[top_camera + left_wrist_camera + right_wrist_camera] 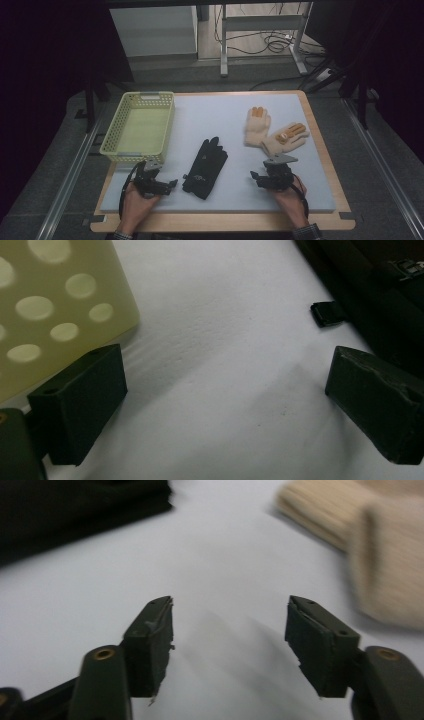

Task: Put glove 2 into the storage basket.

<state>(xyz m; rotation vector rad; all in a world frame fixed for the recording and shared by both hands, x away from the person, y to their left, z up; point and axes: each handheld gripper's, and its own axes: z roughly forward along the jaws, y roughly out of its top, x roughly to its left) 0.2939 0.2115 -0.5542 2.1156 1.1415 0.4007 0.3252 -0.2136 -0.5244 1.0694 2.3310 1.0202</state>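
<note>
A black glove [206, 167] lies flat on the white mat [220, 112], fingers pointing away from me. Two cream knitted gloves with orange patches [257, 127] [285, 139] lie at the right, overlapping at the cuffs. My left gripper [172, 184] rests on the mat just left of the black glove's cuff; it stands wide open [225, 400] over bare mat, with the glove [380, 300] beyond its right jaw. My right gripper [254, 177] sits below the cream gloves and is open [230, 630] with nothing between the jaws. The black glove [75, 510] and a cream cuff [380, 555] lie ahead of it.
A pale yellow perforated basket [116, 131] stands at the mat's back left, and its corner [50, 305] is close to my left gripper's left jaw. The mat lies on a wooden board [320, 140]. Beyond the table are a frame's legs and cables on the floor.
</note>
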